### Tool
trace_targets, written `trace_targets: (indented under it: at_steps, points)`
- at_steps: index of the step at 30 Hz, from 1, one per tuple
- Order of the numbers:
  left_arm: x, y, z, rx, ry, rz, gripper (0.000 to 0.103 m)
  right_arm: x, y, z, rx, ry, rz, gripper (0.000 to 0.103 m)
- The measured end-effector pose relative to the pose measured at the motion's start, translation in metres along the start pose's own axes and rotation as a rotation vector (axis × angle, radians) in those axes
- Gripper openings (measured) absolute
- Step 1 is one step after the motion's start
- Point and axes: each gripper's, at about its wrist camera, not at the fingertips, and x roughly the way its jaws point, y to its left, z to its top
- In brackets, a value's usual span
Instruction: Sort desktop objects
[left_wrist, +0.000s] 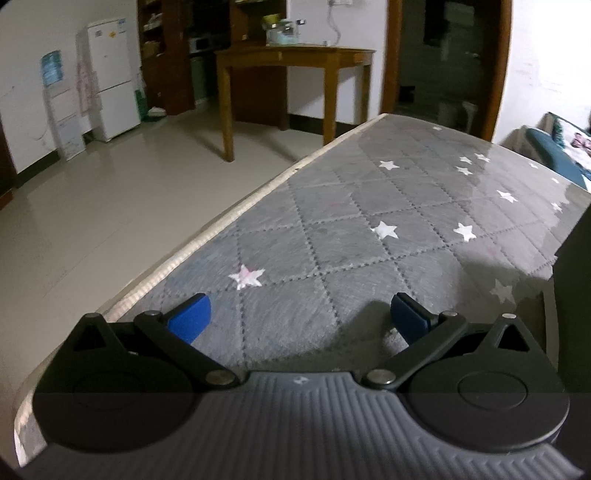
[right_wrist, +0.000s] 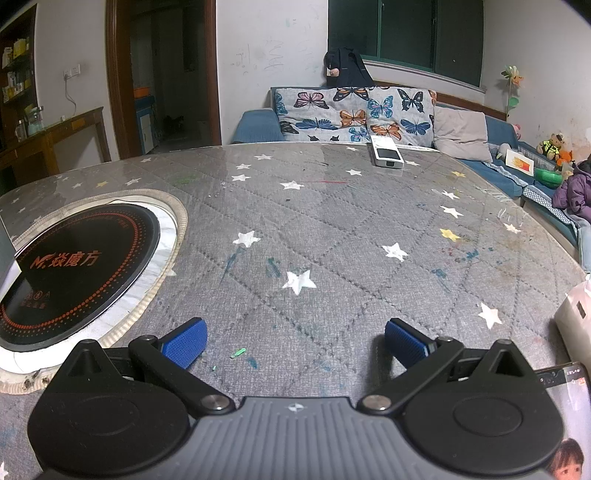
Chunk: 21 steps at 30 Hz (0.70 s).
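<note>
Lying far off, whitish box (right_wrist: 386, 155), perhaps glossy.

The table (right_wrist: 332, 229) has grey quilted cloth under a glossy clear sheet, the cooktop (right_wrist: 74, 266) is shiny black glass, and the gripper pads (right_wrist: 184, 341) look like ribbed blue rubber.

My left gripper (left_wrist: 300, 317) hangs over the grey star-patterned table (left_wrist: 369, 221), blue pads (left_wrist: 190, 320) spread wide with nothing between them. Beyond the table's far edge stand a wooden desk (left_wrist: 295, 59) and a white fridge (left_wrist: 112, 79).
</note>
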Motion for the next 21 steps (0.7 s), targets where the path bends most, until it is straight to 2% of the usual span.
trace_targets:
  at_steps: [9,21]
  points:
    - [-0.0040,-0.0072,-0.0017,-0.055,-0.002,0.072,0.103,0.0000,0.0004,-0.0003,0.000,0.000,0.000,0.103]
    - [-0.0044,-0.0086,-0.0056,-0.054,-0.024,0.075,0.103,-0.0008,0.0008,0.0002,0.000,0.000,-0.001,0.103]
